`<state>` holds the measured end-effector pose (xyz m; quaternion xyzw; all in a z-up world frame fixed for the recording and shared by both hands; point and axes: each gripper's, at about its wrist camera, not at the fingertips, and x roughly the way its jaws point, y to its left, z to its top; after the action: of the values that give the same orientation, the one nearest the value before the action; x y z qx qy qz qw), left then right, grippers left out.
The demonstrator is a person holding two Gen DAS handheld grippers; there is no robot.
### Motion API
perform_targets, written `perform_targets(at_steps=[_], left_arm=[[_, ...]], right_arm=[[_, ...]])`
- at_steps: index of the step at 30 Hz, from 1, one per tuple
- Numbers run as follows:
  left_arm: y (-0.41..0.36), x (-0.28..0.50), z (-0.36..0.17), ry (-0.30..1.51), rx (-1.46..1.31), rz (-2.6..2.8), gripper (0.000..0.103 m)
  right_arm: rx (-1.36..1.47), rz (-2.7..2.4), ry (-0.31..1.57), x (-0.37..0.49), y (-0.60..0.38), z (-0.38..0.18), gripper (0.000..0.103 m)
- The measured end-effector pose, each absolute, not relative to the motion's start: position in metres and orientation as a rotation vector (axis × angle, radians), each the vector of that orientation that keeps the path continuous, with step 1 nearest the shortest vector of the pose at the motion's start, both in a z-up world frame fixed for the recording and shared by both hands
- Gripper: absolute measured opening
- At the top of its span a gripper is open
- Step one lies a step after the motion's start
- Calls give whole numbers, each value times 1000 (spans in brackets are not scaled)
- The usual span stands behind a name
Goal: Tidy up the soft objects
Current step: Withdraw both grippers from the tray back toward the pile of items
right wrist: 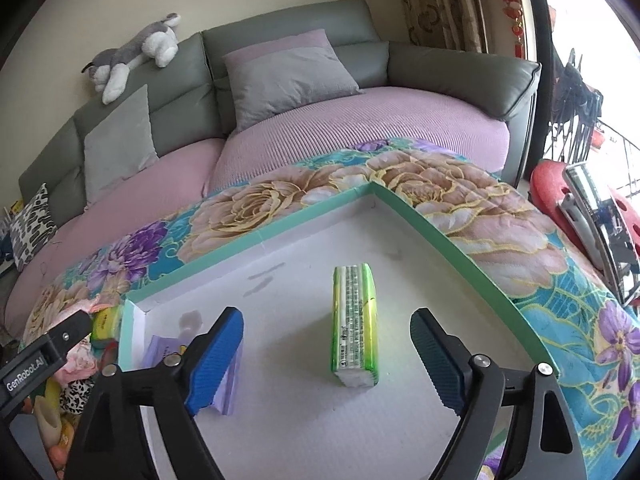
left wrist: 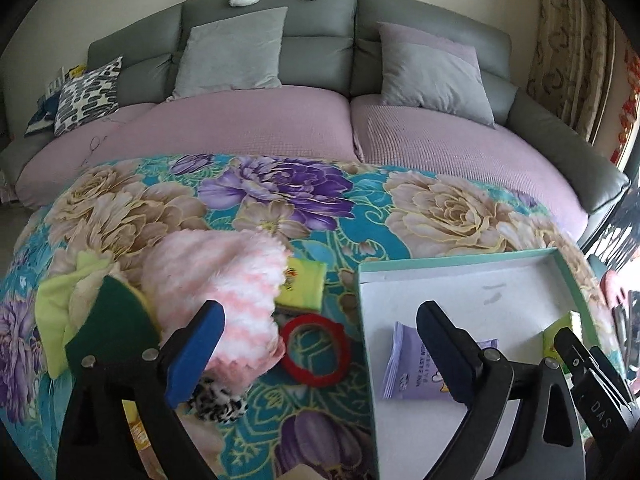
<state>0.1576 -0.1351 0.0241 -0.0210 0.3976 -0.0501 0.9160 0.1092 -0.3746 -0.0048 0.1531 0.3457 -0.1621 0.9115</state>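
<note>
Right gripper [right wrist: 326, 354] hovered wide apart over the box [right wrist: 460, 248].
Between its fingers stood the green tissue pack [right wrist: 354, 328]; the left gripper [left wrist: 320, 344] gaped beside a pink cloth [left wrist: 224, 292].

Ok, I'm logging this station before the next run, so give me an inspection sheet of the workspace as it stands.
Surface: floral blanket covers the work area in front of the sofa.
Job's things: teal-rimmed tray holds a green tissue pack and a purple packet; pink-and-white fluffy cloth, green sponge and a second green pack lie outside it.
Clutter: red ring, leopard-print item.
Grippers: left gripper open, empty; right gripper open, fingers either side of the tissue pack, apart from it.
Cables: nothing seen.
Surroundings: grey sofa, cushions, plush toy, curtain.
</note>
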Motion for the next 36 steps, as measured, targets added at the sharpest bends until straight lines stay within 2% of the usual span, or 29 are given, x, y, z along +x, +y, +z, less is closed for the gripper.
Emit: perform_targets(at_steps=[9, 25, 36], left_arm=[[-87, 126, 35, 789, -97, -27, 97], [21, 93, 44, 713, -186, 116, 97], [75, 95, 22, 731, -271, 222, 97]], right_arm=[[277, -258, 713, 98, -349, 6, 89], [160, -59, 754, 91, -242, 8, 89], [184, 51, 789, 100, -181, -3, 89]])
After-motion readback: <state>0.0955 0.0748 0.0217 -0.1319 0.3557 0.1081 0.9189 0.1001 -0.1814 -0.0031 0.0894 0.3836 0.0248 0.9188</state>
